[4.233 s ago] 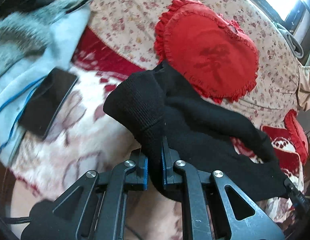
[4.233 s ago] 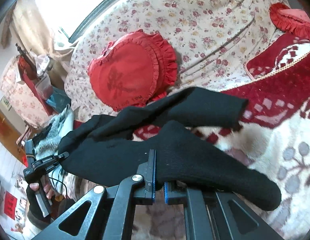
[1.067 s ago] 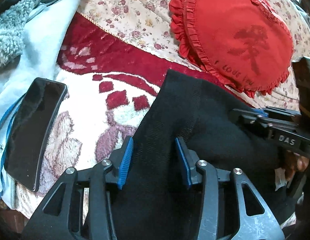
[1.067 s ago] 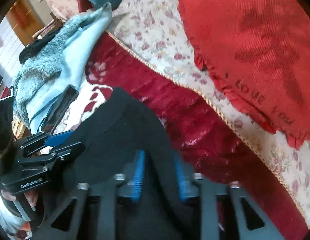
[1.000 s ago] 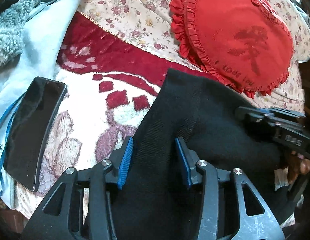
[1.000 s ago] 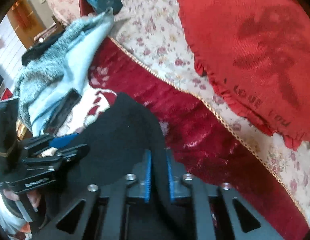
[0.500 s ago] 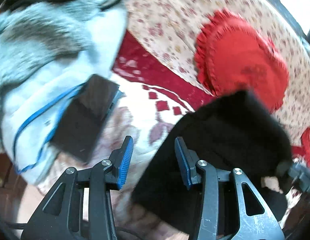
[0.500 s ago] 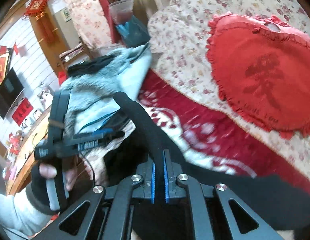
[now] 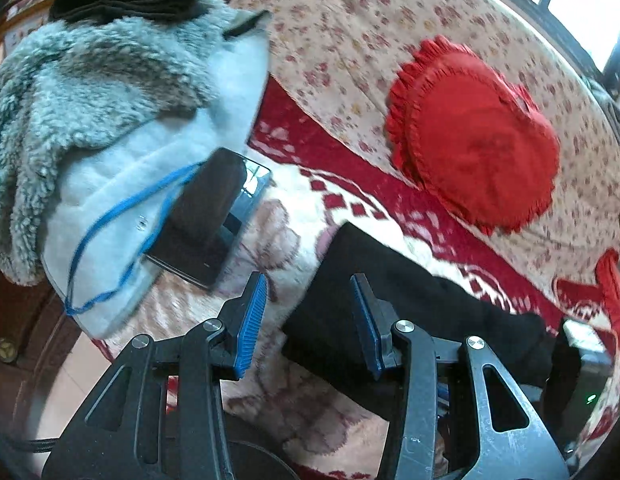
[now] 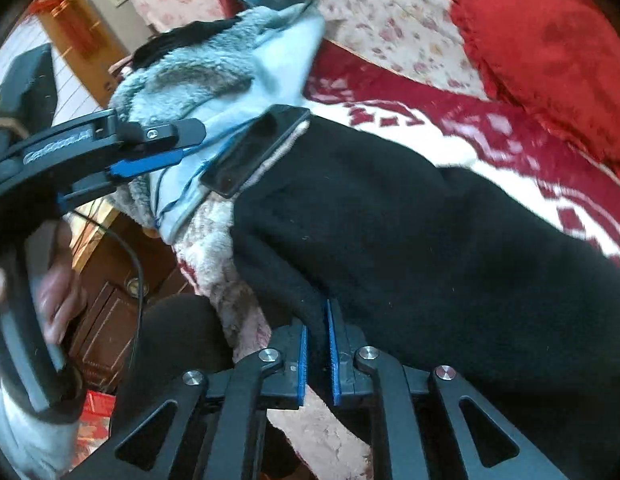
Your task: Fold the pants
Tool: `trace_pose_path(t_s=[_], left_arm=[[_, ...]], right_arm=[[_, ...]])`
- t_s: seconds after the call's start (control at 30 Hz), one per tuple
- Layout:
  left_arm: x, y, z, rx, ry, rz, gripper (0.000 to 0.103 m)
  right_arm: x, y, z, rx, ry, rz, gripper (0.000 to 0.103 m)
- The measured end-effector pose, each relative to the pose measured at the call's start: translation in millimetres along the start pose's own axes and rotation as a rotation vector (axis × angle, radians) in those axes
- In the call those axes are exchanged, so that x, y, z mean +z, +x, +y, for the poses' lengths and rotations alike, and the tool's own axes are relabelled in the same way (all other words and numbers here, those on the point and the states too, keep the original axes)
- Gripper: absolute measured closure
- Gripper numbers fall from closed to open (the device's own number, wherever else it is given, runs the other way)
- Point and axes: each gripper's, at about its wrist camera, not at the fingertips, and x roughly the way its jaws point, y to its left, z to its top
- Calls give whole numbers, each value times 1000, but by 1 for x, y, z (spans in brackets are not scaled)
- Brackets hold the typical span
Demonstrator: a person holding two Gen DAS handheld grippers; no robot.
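The black knit pants (image 9: 394, 304) lie on the red and white blanket (image 9: 293, 240), bunched into a long band; they also fill the right wrist view (image 10: 410, 240). My left gripper (image 9: 310, 320) is open and empty, its blue pads apart, with the pants' left end just past its right finger. My right gripper (image 10: 318, 352) is shut on a fold at the near edge of the pants. The left gripper also shows in the right wrist view (image 10: 149, 152), held up at the left.
A black phone (image 9: 205, 216) with a blue cord lies on a pale blue and grey fleece garment (image 9: 101, 120) at the left. A red heart cushion (image 9: 478, 148) rests on the floral cover (image 9: 342, 32). A wooden cabinet (image 10: 109, 304) stands below the blanket's edge.
My left gripper has let go of the pants and pulled back to the left. My right gripper has closed on the pants and dragged them toward the phone.
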Motion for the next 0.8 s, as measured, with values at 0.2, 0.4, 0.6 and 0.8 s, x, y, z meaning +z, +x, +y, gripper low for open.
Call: trace_pose_path(t_s=[0.2, 0.4, 0.6, 0.8], left_arm=[[-17, 11, -32, -59, 47, 43, 61], [-29, 23, -66, -88, 115, 79, 61], [-41, 30, -94, -118, 164, 116, 61], [-51, 44, -118, -135, 202, 153, 61]], right_arm=[[-17, -51, -4, 33, 32, -96, 66], [-56, -117, -54, -97, 159, -203, 66], [-81, -165, -103, -227, 255, -225, 63], [-130, -184, -144, -222, 420, -226, 62]])
